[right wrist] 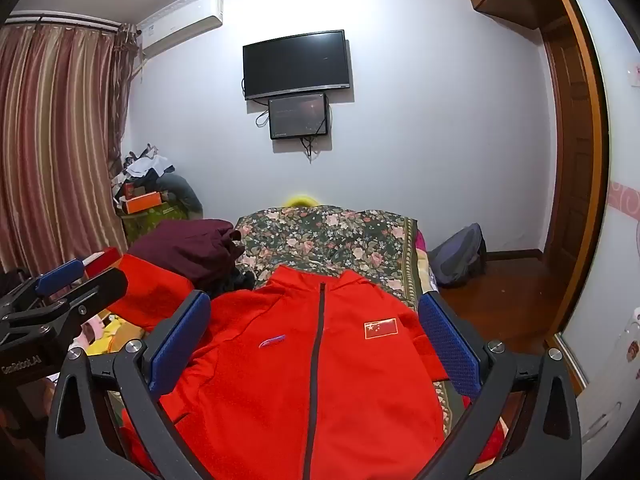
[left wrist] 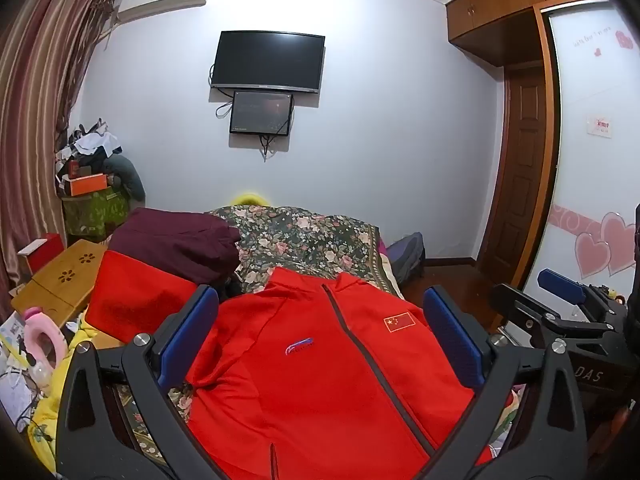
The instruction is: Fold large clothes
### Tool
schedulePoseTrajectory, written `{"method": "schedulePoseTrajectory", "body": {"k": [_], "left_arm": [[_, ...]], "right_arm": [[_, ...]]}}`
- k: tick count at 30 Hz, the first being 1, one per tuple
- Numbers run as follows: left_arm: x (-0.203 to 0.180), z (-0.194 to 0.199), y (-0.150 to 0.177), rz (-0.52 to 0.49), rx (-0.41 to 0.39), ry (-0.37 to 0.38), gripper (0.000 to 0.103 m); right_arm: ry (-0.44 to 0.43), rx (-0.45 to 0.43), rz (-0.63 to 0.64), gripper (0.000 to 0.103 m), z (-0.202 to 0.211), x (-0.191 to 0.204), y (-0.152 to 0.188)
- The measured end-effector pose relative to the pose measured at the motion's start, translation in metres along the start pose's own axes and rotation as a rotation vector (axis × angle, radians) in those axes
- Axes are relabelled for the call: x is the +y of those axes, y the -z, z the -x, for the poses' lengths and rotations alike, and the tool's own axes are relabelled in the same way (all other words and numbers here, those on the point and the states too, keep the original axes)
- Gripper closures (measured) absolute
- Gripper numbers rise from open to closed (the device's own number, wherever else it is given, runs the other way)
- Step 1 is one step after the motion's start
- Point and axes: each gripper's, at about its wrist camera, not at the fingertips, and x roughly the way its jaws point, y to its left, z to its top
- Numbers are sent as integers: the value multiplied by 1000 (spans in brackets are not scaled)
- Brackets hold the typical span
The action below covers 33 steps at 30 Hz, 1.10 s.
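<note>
A red zip jacket (left wrist: 320, 380) with a flag patch lies face up and spread flat on the floral bedspread (left wrist: 304, 236); it also shows in the right wrist view (right wrist: 312, 380). My left gripper (left wrist: 320, 332) is open and empty above the jacket's chest, its blue pads (left wrist: 188, 332) wide apart. My right gripper (right wrist: 316, 336) is open and empty above the same jacket, to the right of the left one. Each gripper shows at the edge of the other's view: the right gripper (left wrist: 560, 300), the left gripper (right wrist: 60, 280).
A maroon garment (left wrist: 180, 244) and a red folded cloth (left wrist: 140, 300) lie at the jacket's left. A wooden lap table (left wrist: 60, 280) and clutter stand left of the bed. A backpack (right wrist: 460, 256) sits on the wood floor at right. A TV (left wrist: 268, 60) hangs on the far wall.
</note>
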Motion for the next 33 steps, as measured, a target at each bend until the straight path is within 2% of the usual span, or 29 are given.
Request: {"method": "schedulePoseTrajectory", "body": {"k": [2, 4, 7, 33], "left_arm": [[0, 0, 1, 8, 3, 1, 0], [-1, -11, -2, 5, 49, -5, 0], [12, -8, 0, 37, 12, 6, 0], [1, -7, 3, 10, 10, -6, 0]], "right_arm": [[0, -3, -1, 0, 0, 0, 0], [-1, -3, -1, 0, 1, 0, 0], [1, 3, 0, 0, 0, 0, 0], [-1, 20, -3, 0, -4, -3, 5]]}}
